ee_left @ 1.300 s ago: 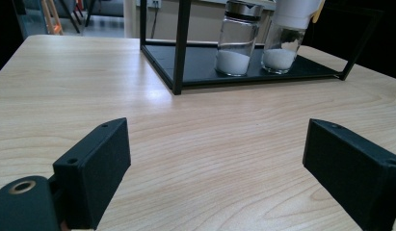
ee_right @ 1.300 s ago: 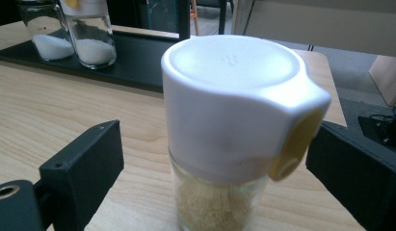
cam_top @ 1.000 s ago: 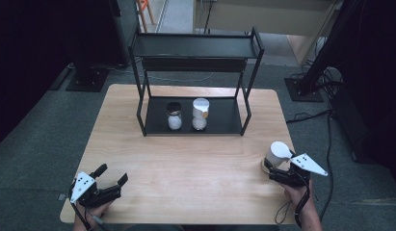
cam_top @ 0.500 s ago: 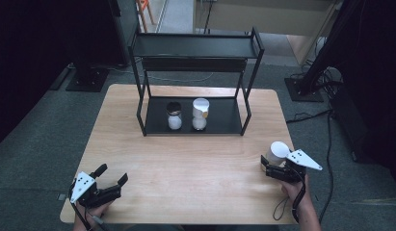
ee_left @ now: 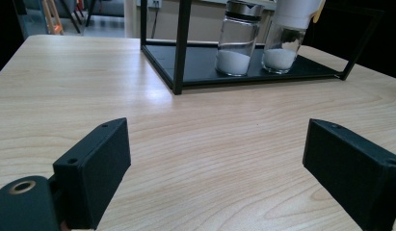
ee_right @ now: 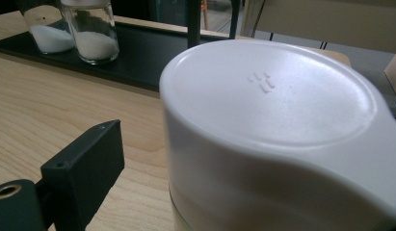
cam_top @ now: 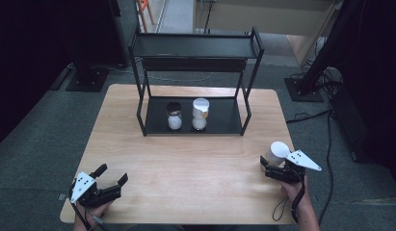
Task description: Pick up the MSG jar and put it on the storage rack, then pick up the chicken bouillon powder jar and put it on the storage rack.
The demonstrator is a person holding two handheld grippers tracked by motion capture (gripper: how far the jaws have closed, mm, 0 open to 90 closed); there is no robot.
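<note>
Holding: I am keeping my right gripper (cam_top: pixel 270 169) at the white-lidded jar (cam_top: pixel 277 154) near the table's (cam_top: pixel 186 159) right edge; whether the jaws are pressing it I cannot tell.
Jar position: it is standing upright on the wood, well apart from the black shelf rack (cam_top: pixel 195 77), just ahead of my right hand (cam_top: pixel 294 190).
Jar up close: in the right gripper view the white-lidded jar (ee_right: pixel 282 134) is crowding the space beside the one jaw I can see; a gap of bare wood is showing between that jaw and the jar wall.
Jar look: the lid is smooth, white and round with a shallow raised rim, flaring to a spout-like lip on one side; a sliver of clear body is peeking out below.
Markings: a small cluster of raised dashes is sitting on the lid top; no readable writing.
Rack contents: two glass jars are standing side by side on the lower tray, the dark-capped jar (cam_top: pixel 174 115) at left and the white-capped jar (cam_top: pixel 200 114) at right.
Fill: both are holding white powder or grains, settled in the bottom part, as the left gripper view is showing.
Left side: my left gripper (cam_top: pixel 111 180) is resting at the near left corner, jaws spread wide, nothing between them.
</note>
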